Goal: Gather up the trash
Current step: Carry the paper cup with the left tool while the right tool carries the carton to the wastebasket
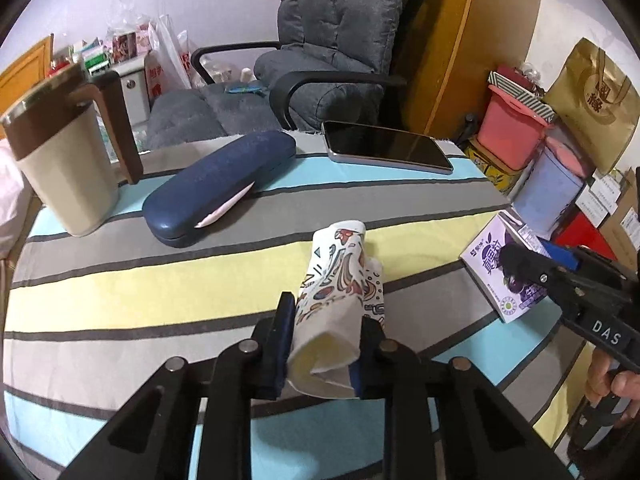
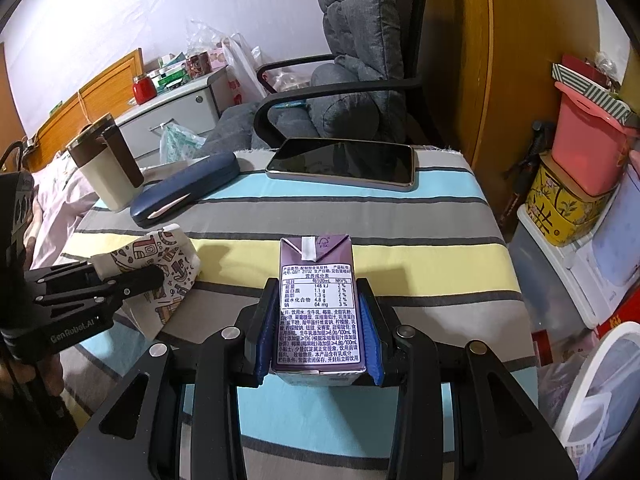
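Observation:
My left gripper is shut on a crushed paper cup with a colourful doodle print, over the striped tablecloth. The cup also shows at the left of the right wrist view, with the left gripper around it. My right gripper is shut on a purple drink carton, held with its nutrition label facing the camera. The carton and the right gripper show at the right edge of the left wrist view.
On the table stand a beige mug with a brown handle, a navy glasses case with a pink pen on it, and a phone. A grey office chair is behind. Boxes and bags are piled to the right.

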The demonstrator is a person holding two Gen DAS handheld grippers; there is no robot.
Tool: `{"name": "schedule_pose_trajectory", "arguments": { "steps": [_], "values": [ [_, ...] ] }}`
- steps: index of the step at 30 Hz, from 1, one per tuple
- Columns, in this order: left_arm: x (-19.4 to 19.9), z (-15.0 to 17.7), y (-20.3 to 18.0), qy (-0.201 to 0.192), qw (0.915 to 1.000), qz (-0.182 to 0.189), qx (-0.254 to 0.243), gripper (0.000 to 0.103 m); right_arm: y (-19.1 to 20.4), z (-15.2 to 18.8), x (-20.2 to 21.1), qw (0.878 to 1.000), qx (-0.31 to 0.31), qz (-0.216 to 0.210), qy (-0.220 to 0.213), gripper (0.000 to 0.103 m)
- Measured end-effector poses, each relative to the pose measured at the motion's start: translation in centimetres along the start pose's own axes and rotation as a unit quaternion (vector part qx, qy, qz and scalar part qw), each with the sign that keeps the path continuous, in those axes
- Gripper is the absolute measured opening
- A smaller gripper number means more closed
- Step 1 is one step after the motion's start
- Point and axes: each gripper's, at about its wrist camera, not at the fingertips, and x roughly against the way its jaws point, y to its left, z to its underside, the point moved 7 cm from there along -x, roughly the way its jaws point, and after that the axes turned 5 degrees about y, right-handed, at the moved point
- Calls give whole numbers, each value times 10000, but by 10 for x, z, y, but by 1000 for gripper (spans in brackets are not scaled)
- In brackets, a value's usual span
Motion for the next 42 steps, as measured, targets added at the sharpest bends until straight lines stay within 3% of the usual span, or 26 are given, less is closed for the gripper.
{"name": "schedule_pose_trajectory", "arguments": {
  "steps": [15, 27, 42],
  "values": [
    [41, 13, -45, -273, 9996, 10, -40, 23, -10, 15, 45, 9995, -87, -74, -292, 39],
    [81, 20, -120, -656, 9966, 227, -437, 23, -48, 37, 98, 9975, -310, 164, -607, 39],
    [99, 22, -229, -886, 9880, 641, -1092, 23, -117, 68, 156, 9897, -797, 692, -969, 39]
  ]
}}
